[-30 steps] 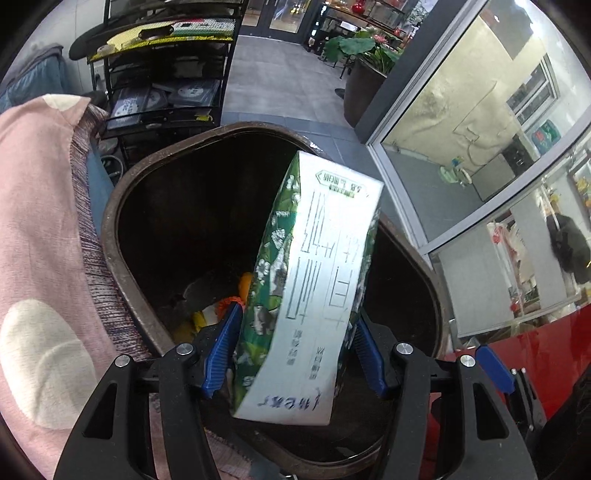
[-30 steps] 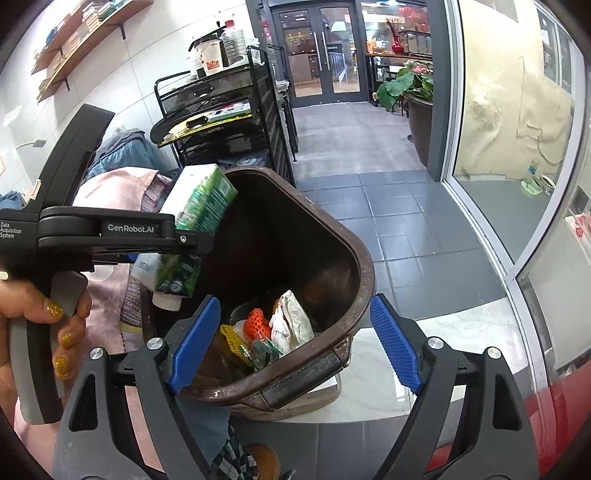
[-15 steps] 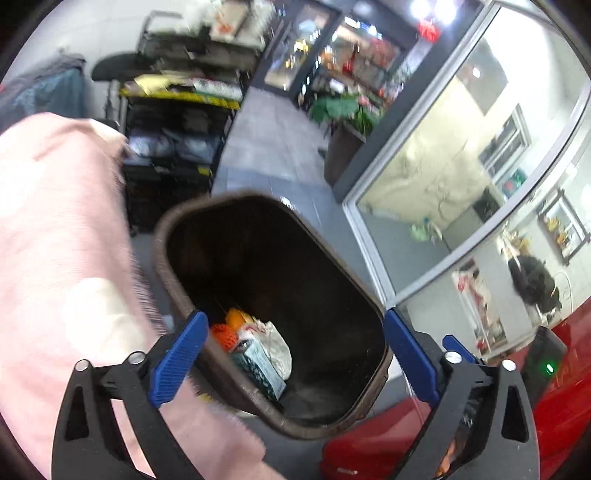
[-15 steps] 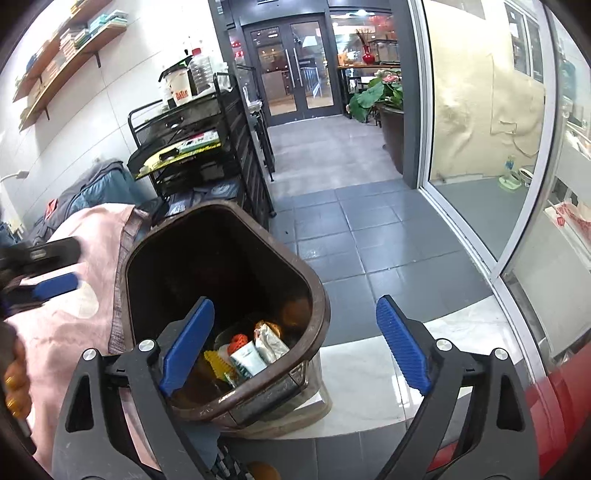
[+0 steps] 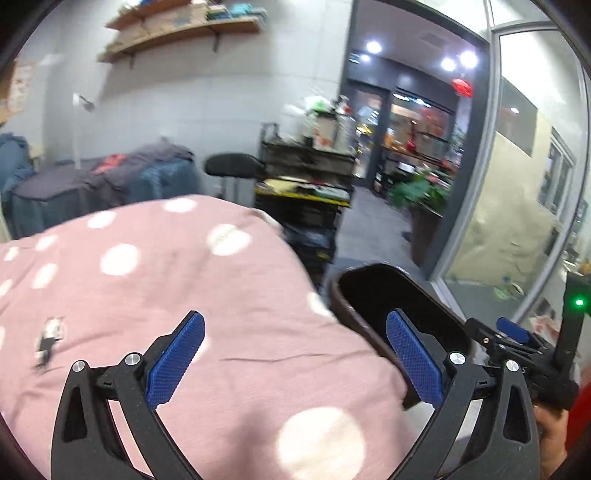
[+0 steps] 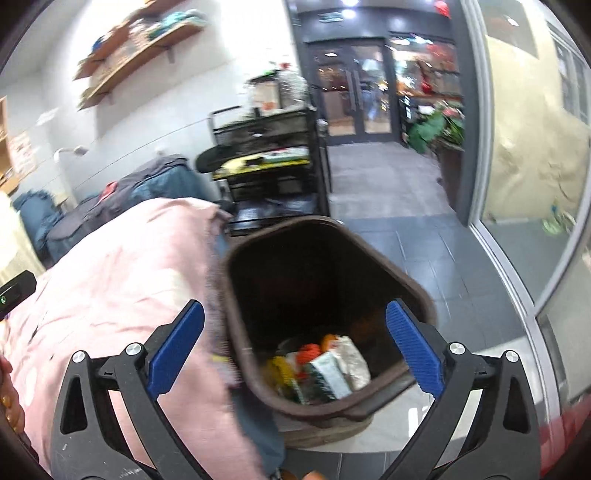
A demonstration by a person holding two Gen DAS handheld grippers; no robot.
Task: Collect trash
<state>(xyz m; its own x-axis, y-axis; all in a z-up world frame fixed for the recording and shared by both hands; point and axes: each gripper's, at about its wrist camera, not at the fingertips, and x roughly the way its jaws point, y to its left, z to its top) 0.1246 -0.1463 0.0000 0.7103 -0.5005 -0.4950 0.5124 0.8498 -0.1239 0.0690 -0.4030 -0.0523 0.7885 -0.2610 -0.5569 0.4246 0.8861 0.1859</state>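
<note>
A dark brown trash bin (image 6: 413,291) stands on the floor ahead of my right gripper (image 6: 293,347), whose jaws are opening with only air between them, above the bin's near rim. Inside the bin lie a green-and-white carton (image 6: 327,373), a crumpled silver wrapper (image 6: 354,358) and orange and yellow scraps. My left gripper (image 5: 293,354) hangs wide open and holds nothing, over a person's pink dotted sleeve (image 5: 166,288). Only the bin's rim (image 5: 373,295) shows at the right in the left wrist view, its contents hidden. The other hand-held gripper (image 5: 517,343) appears at the right edge there.
A black wire rack (image 6: 273,162) with clutter stands behind the bin. Grey floor tiles (image 6: 384,199) lead to glass doors. A glass wall (image 6: 524,155) runs along the right. Blue and grey cloth (image 5: 110,181) lies heaped at the left wall under wooden shelves (image 5: 177,26).
My left gripper let go of the green-and-white carton, which now lies in the bin, then opened wide, rose and swung left over the pink sleeve. My right gripper opened wider and lifted a little.
</note>
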